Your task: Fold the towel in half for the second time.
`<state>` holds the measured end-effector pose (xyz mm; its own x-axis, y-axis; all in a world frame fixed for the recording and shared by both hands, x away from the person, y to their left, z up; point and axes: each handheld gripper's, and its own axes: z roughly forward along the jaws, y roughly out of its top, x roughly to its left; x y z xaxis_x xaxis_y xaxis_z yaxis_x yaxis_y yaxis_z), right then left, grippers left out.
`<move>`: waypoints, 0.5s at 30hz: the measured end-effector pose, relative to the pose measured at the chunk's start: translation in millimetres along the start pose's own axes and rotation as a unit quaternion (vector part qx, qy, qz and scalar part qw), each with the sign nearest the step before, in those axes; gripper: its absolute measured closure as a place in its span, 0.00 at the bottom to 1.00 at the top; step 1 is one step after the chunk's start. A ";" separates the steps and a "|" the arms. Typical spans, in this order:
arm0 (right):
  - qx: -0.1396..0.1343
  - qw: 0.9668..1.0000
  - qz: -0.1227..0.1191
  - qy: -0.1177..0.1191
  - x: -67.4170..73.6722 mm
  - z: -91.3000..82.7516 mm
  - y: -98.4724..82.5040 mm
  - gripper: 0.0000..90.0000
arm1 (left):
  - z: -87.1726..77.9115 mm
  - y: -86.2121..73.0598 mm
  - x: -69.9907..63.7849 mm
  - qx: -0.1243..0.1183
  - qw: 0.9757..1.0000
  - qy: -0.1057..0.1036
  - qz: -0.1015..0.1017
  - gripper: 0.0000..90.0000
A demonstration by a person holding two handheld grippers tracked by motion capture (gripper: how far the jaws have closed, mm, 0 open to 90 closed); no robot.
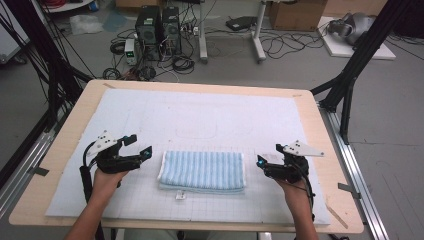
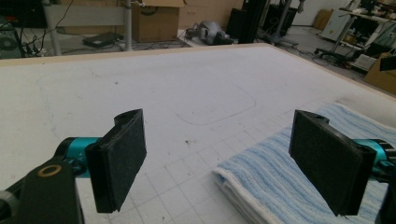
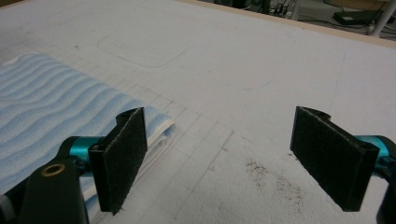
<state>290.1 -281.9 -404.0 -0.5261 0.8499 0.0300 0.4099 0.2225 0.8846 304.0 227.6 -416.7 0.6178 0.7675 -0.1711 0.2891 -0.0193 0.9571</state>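
A folded blue-and-white striped towel [image 1: 202, 171] lies flat on the white gridded mat [image 1: 200, 120], near the table's front middle. My left gripper [image 1: 139, 148] sits just left of the towel, open, with nothing between its pads. In the left gripper view the towel [image 2: 280, 172] lies at the lower right, partly behind the right pad [image 2: 329, 161]. My right gripper [image 1: 264, 159] rests just right of the towel, also open and empty. In the right gripper view the towel [image 3: 42, 112] spreads at the left behind the left pad [image 3: 119, 156].
The mat covers a light wooden table [image 1: 65, 145]. A faint rounded outline [image 1: 196, 129] is drawn on the mat behind the towel. A small white tag [image 1: 180, 196] lies at the towel's front edge. Computers [image 1: 157, 27], cables and black frame posts stand beyond the table.
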 end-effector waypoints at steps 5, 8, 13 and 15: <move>0.000 1.000 0.000 0.003 0.3 1.8 -0.2 0.20 | -0.6 -0.6 0.3 0.003 1.000 0.000 0.001 0.22; 0.000 1.000 0.001 0.003 0.4 1.9 -0.2 0.19 | -0.1 -0.9 0.1 0.005 1.000 0.001 0.001 0.22; -0.002 1.000 0.004 0.002 -1.2 1.2 -0.4 0.19 | 0.4 -1.0 0.0 0.007 1.000 -0.001 0.002 0.22; -0.003 1.000 0.004 0.002 -1.8 1.4 -0.3 0.19 | 0.1 -1.0 0.6 0.008 1.000 0.000 0.003 0.22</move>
<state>291.9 -282.9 -405.0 -0.5254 0.8499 0.0397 0.4104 0.2123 0.8868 304.1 228.0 -417.8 0.6188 0.7680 -0.1653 0.2974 -0.0343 0.9541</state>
